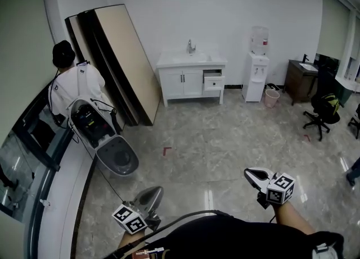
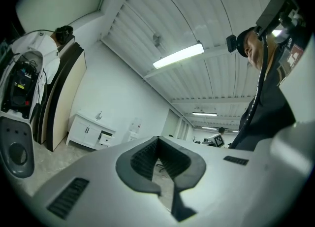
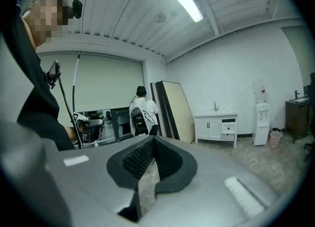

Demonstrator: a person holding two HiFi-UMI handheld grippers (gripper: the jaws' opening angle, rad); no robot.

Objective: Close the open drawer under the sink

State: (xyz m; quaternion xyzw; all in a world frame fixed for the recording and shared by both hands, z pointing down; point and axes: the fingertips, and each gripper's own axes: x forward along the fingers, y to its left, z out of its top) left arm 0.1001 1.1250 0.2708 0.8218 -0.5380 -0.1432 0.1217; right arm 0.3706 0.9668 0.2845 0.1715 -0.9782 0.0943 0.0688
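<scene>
The white sink cabinet (image 1: 190,77) stands against the far wall, well across the floor from me. Its upper right drawer (image 1: 214,81) is pulled out. The cabinet (image 2: 88,131) and its open drawer (image 2: 105,136) appear small in the left gripper view. In the right gripper view the cabinet (image 3: 215,125) and drawer (image 3: 227,128) are also far off. My left gripper (image 1: 149,198) and right gripper (image 1: 254,176) are held low in front of me, both shut and empty. Close up, the left gripper (image 2: 158,145) and right gripper (image 3: 152,143) have their jaws together.
A person in a white shirt (image 1: 73,83) stands at the left by a curved counter (image 1: 59,196) and a grey machine (image 1: 115,157). Tall boards (image 1: 121,61) lean on the wall. A water dispenser (image 1: 257,72), pink bin (image 1: 271,98), desk (image 1: 301,78) and office chair (image 1: 323,112) are at the right.
</scene>
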